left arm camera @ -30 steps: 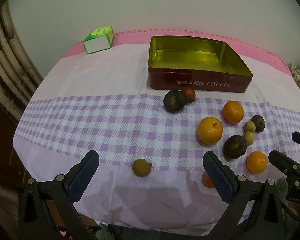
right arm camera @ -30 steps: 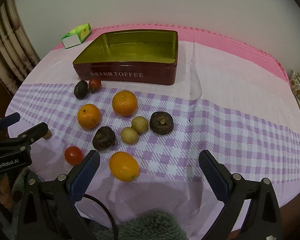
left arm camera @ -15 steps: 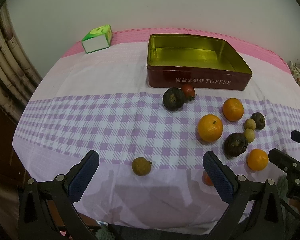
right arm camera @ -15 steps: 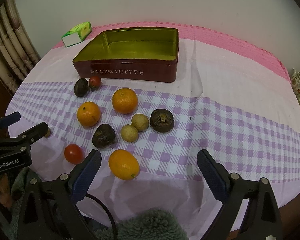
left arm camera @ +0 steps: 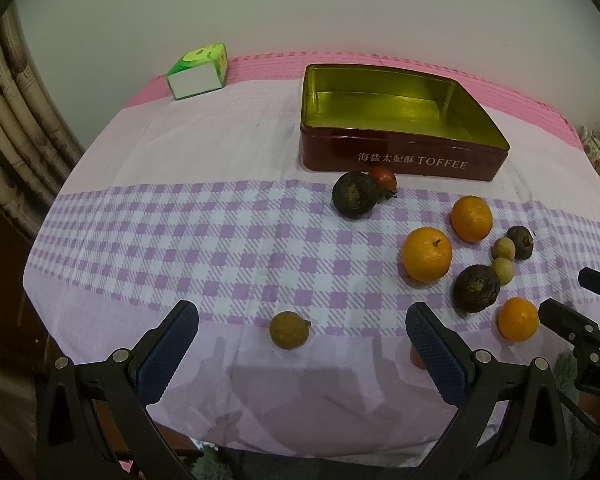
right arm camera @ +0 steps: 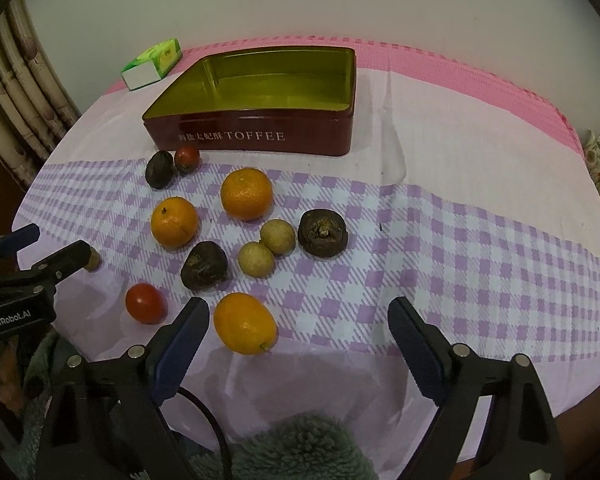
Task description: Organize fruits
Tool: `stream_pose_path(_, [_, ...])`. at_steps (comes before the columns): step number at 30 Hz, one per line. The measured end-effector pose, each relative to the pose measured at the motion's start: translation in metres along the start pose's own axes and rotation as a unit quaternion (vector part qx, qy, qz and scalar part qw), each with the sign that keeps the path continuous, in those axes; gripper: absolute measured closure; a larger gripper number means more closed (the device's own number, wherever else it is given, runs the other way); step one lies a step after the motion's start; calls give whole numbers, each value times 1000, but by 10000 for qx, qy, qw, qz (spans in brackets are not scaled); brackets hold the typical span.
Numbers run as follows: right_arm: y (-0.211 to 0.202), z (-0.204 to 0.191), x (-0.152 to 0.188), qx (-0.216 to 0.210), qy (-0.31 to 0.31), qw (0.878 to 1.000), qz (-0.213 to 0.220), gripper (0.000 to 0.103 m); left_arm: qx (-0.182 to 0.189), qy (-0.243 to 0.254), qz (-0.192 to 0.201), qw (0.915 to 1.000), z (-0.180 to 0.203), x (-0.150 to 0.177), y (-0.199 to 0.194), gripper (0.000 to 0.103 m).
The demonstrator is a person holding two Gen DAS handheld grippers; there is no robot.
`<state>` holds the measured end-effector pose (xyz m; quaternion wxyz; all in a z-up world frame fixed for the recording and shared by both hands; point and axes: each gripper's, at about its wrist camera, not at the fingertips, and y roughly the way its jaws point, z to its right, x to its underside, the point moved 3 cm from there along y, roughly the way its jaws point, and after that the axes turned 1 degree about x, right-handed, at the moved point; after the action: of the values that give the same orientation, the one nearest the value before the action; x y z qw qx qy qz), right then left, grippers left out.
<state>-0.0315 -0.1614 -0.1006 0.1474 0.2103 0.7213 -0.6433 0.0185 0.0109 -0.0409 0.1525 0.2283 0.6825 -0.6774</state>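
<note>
While both pairs of jaws stand wide apart and empty, we hold the right gripper (right arm camera: 296, 332) just behind the oval orange citrus fruit (right arm camera: 245, 323), nearer its left finger; the empty red-and-gold toffee tin (right arm camera: 260, 136) waits beyond, on the table.

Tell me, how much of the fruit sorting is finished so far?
Nothing looks done yet: the toffee tin is empty. Nothing is in hand either; the left claw and right claw are both open. Left to do: all the fruit lies on the tablecloth, including the nearest orange, a tomato and the lone brown fruit in front of the left claw.
</note>
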Motion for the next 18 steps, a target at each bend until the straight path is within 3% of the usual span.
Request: stream_pose_path(18, [1,8,6,-14,38,9999,-141,22,36,6,-149,9999,-9,3,3,1])
